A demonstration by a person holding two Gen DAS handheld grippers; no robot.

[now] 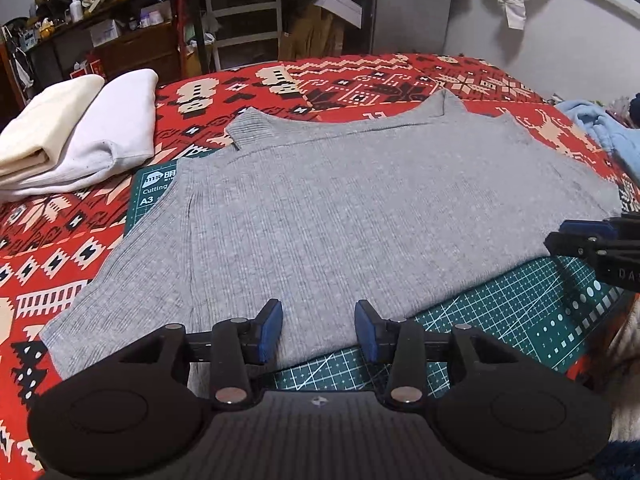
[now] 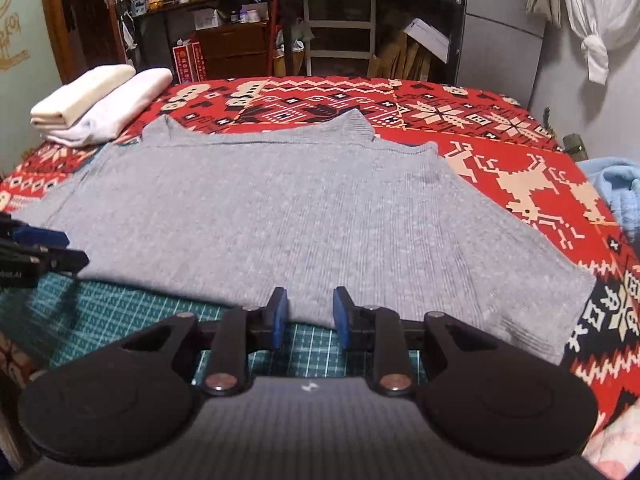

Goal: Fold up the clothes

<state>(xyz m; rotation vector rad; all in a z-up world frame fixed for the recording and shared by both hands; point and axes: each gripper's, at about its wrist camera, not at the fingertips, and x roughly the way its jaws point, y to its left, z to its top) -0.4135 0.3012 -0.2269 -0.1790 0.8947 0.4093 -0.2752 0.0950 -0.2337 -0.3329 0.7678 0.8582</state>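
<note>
Two folded garments (image 1: 76,132) stacked far left; grey ribbed sweater (image 1: 360,208) lies flat, unfolded, both grippers (image 1: 318,330) (image 2: 306,316) spread at near hem.

surface: bed with red patterned blanket (image 2: 460,120) | centre: green cutting mat (image 1: 500,304), near edge exposed | on mat and blanket: grey ribbed sweater (image 2: 260,208), flat | far left: two folded pale garments (image 2: 100,100) | right edge: light blue cloth (image 2: 616,188)
</note>
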